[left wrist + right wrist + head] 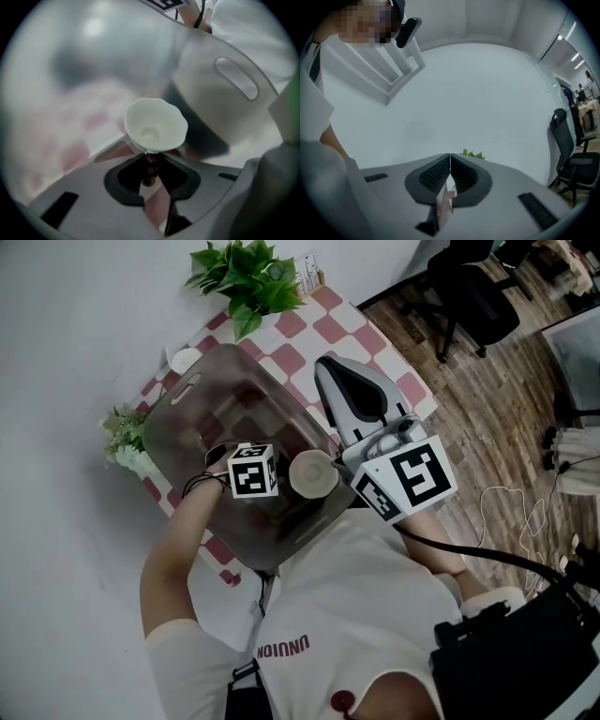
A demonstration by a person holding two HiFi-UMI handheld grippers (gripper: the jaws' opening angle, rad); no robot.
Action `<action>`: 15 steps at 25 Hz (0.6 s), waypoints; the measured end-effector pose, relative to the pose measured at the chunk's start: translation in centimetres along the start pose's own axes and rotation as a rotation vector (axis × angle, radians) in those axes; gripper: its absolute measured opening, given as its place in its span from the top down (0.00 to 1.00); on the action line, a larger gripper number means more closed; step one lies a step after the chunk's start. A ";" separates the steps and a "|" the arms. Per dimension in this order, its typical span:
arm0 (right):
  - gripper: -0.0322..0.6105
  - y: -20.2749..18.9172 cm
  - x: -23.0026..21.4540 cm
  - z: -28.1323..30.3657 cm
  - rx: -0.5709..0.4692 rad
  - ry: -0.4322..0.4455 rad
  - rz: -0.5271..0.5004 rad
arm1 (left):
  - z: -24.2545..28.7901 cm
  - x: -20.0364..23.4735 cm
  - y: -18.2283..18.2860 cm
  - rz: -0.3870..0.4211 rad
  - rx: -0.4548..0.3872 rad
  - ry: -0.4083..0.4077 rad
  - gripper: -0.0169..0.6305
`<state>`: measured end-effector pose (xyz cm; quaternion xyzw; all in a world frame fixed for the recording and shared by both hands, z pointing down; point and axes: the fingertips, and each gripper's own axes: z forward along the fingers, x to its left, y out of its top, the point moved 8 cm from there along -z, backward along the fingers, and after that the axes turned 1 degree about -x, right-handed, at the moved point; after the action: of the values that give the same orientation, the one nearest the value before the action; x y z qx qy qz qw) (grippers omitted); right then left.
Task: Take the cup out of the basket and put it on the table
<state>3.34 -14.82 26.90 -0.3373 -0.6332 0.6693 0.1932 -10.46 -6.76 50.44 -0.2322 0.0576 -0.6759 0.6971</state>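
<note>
Pinching the near rim of the white scallop-rimmed cup (155, 124), the left claw (151, 157) points down into the smoky translucent plastic basket (236, 77). The cup sits just ahead of its tips, mouth facing it. Right claw (449, 157) is pressed together, empty, farther off. Only the head view shows the red-checked tabletop (352, 320) beyond the basket.

Cup (312, 474) is plain off-white, basket (169, 427) smoky translucent grey (checks show through it). Tablecloth (375, 338) is red-and-white checked. Plant (248, 273) green, floor (487, 399) brown wood-grain.
</note>
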 end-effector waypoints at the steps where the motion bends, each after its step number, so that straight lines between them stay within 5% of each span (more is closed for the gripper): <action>1: 0.92 0.0 0.0 0.0 0.002 -0.002 0.000 | 0.0 0.0 0.0 0.001 -0.003 0.003 0.83; 15: 0.92 -0.2 -0.2 -0.4 0.005 -0.033 -0.011 | 0.4 -0.2 -0.5 0.005 0.013 0.023 0.86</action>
<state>3.72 -14.71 27.19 -0.3224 -0.6365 0.6751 0.1873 -10.82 -6.47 50.93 -0.2195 0.0619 -0.6773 0.6995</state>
